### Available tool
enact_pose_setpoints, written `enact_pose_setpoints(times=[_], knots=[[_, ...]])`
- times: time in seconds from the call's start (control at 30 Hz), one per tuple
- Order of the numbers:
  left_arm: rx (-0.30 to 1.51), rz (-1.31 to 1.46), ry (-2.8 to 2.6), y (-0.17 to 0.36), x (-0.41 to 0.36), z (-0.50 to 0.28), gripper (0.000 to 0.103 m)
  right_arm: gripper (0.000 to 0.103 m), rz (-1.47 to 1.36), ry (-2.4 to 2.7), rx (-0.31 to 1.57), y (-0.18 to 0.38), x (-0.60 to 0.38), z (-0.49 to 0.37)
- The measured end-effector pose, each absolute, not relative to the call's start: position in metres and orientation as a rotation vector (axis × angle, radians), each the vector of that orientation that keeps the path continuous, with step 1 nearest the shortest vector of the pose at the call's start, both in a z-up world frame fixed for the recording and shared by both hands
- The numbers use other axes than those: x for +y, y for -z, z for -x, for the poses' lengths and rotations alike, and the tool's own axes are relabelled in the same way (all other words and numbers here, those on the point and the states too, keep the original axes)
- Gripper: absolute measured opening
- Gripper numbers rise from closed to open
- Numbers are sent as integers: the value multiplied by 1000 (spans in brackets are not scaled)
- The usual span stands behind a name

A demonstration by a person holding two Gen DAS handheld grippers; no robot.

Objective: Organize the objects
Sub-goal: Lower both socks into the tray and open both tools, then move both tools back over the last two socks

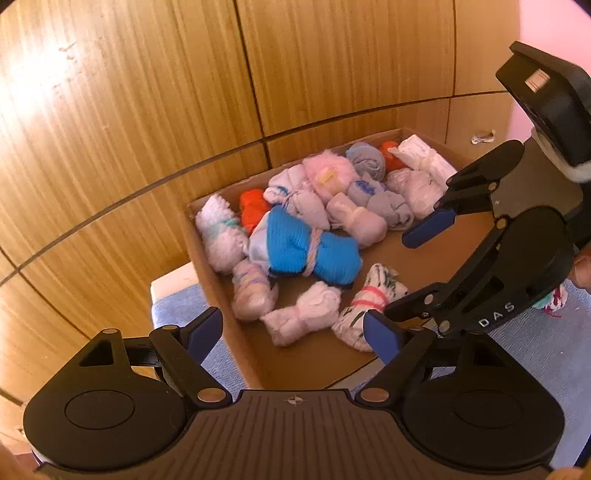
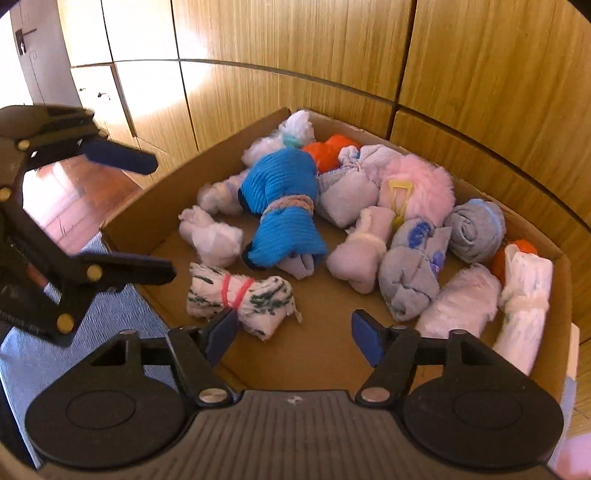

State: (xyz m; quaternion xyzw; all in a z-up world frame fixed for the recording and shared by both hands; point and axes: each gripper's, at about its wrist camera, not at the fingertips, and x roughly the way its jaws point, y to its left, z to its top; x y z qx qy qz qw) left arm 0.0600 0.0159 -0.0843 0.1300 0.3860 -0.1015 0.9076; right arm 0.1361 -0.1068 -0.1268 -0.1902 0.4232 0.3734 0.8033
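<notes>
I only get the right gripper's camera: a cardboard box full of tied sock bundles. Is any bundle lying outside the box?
Observer: Yes, one. A white bundle with green and pink marks lies on the blue cloth outside the box, half hidden behind the right gripper.
Operator: Anything else out there?
Observer: A small crumpled scrap sits by the wood panelling beyond the box's far corner.
Operator: What's past that?
Observer: A pink wall.
</notes>
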Motion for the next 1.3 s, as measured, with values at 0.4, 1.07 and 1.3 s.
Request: enact_pose_setpoints(times=[0.4,1.07,1.3], knots=[[819,-216,181,83,14,-55,88,67,404,-787,872,114,-111,-126],[741,-178,172,62,5,-9,94,87,208,-654,665,66,-210,-49],[697,-148,224,78,-23,19,97,99,141,-501,601,86,-275,2]])
